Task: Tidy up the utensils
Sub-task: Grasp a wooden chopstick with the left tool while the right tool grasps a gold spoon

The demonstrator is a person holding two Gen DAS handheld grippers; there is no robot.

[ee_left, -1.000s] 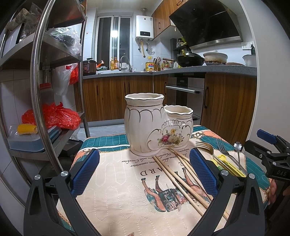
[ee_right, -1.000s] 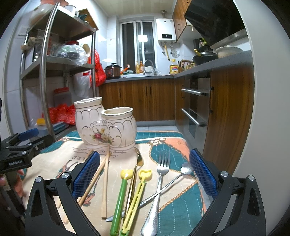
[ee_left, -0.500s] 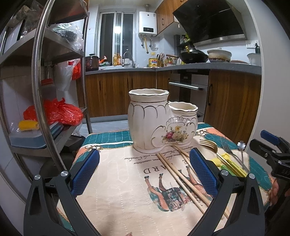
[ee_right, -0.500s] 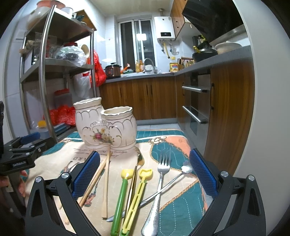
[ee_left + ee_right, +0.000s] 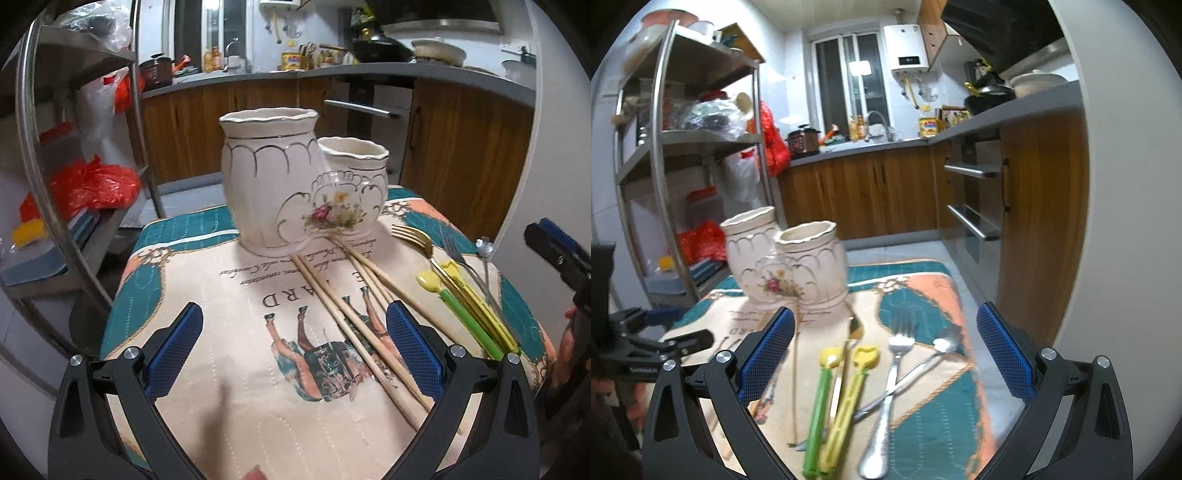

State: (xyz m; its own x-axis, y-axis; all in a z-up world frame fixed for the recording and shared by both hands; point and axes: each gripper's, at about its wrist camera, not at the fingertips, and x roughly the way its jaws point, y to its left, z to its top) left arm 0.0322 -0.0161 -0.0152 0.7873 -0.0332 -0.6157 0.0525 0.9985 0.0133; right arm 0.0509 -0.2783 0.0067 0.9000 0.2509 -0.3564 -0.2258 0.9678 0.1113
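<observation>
Both grippers have tipped down toward the table within the last second, a sign that picking is about to begin. The left gripper (image 5: 293, 345), jaws spread and empty, hangs over the wooden chopsticks (image 5: 354, 325) fanned out from the ceramic double holder (image 5: 291, 192). The right gripper (image 5: 884, 345), likewise wide and empty, faces the green utensil (image 5: 818, 410), yellow utensil (image 5: 849, 402), silver fork (image 5: 890, 391) and spoon (image 5: 923, 360).
</observation>
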